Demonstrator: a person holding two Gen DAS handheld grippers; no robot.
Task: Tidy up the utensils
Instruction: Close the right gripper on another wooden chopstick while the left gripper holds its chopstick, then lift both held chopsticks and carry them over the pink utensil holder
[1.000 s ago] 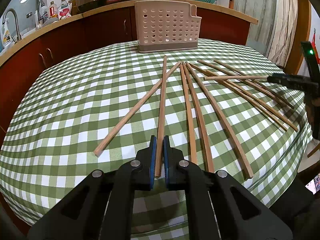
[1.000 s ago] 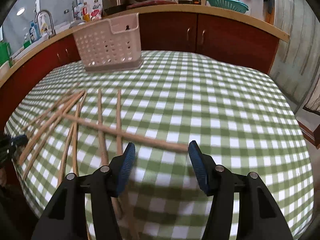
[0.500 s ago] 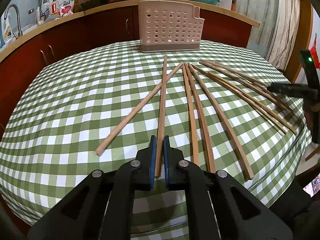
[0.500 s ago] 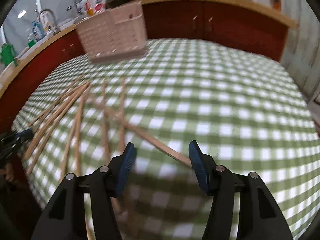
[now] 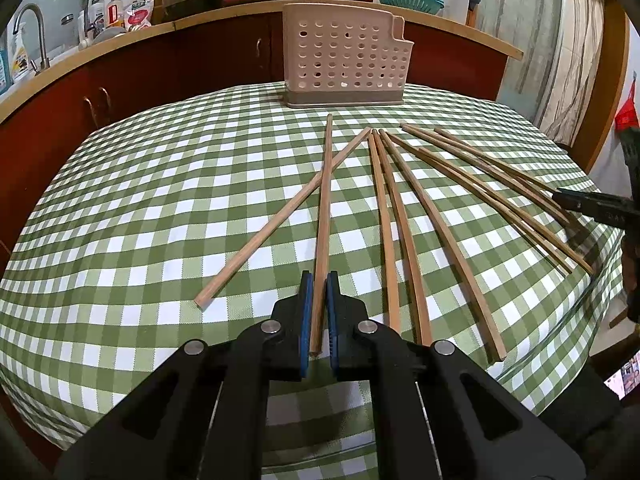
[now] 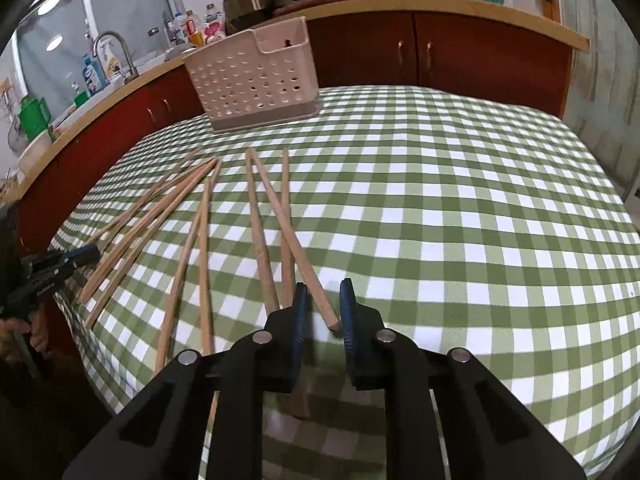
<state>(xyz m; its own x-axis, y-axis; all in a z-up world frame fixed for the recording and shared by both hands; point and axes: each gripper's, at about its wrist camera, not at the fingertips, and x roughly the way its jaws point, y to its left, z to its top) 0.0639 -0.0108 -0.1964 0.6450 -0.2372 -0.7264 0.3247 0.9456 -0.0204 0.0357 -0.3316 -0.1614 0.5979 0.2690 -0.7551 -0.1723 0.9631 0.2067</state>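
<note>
So far, little of the sorting looks done: every chopstick in sight lies on the checked worktop (image 5: 120,208), and the perforated holder (image 5: 344,64) at the far edge, well ahead of both claws, shows nothing standing in it, though its inside is mostly hidden. The left claw (image 5: 318,316) is clamped on the near end of one chopstick (image 5: 325,208), which runs straight ahead from its pads towards the holder and rests on the cloth. The right claw (image 6: 323,312) is closing around the near end of another chopstick (image 6: 280,216), which sits between its pads; a gap shows on the left side. The rest of the sticks (image 5: 420,220) fan out between the two claws. By my reckoning, nearly all the carrying remains
</note>
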